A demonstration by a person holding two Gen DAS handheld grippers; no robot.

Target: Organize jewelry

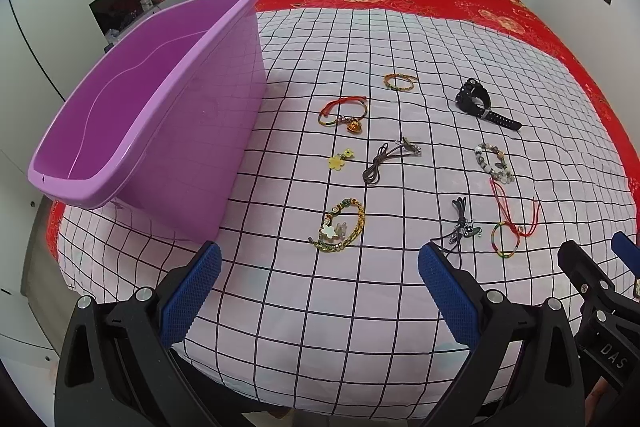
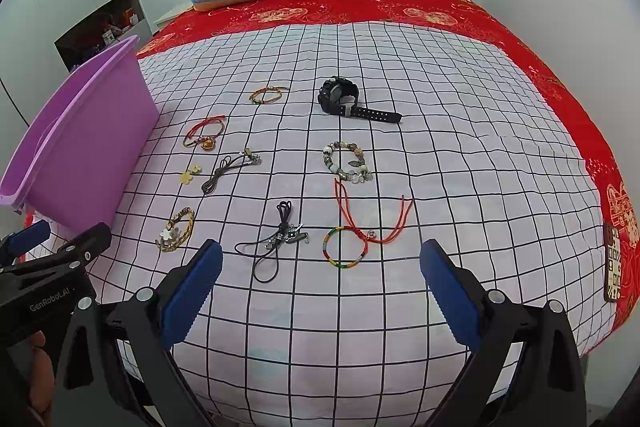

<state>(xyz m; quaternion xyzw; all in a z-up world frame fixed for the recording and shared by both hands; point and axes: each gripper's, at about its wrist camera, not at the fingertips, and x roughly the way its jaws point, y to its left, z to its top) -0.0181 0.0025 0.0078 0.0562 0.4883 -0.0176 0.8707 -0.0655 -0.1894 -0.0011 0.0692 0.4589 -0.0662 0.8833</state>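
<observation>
Left gripper (image 1: 319, 283) and right gripper (image 2: 321, 281) both gaping wide, holding nothing, above the checked cloth (image 2: 440, 147) — jewelry spread apart for single picks: black watch (image 2: 344, 99), beaded bracelet (image 2: 348, 163); purple bin (image 1: 152, 115) empty on the left, likely the drop spot
</observation>
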